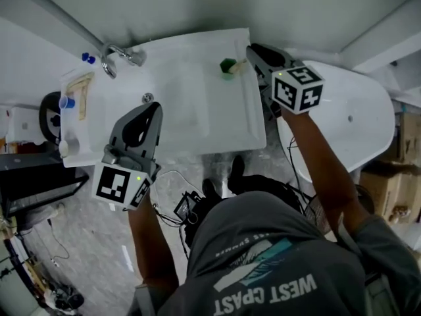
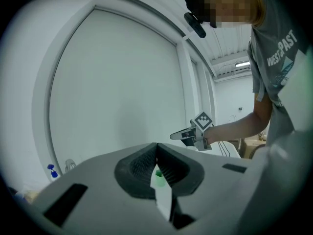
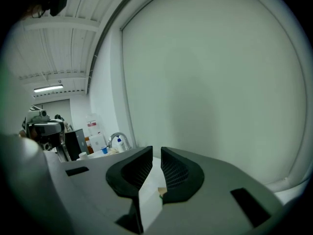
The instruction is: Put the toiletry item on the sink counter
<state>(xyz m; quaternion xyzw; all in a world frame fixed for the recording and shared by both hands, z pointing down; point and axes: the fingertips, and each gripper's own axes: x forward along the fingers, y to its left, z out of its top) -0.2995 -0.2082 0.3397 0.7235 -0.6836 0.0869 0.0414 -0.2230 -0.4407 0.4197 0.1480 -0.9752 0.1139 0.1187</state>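
**Left gripper** (image 2: 156, 146): grey moulded plastic with black ribbed pads. The jaws are pressed together at the tips and hold nothing. It hangs over the basin (image 1: 152, 109).

**Right gripper** (image 3: 156, 151): same build. The jaws stand a narrow slit apart with nothing between the pads. In the head view it is at the sink's far right corner (image 1: 251, 50).

**Small green toiletry item** (image 1: 228, 65): a rounded green lump with a pale stub on one side. It rests on the right rim of the white glossy sink counter (image 1: 191, 91), just beside the right gripper's tips. The long axis seems to run across the rim, with the green end towards the basin and the pale end towards the gripper. Its exact shape is too small to tell. In the left gripper view only a green speck (image 2: 158, 173) shows below the closed pads.

**Curved chrome tap** (image 1: 120, 54): at the counter's left end. The small blue and tan objects beside it are indistinct.
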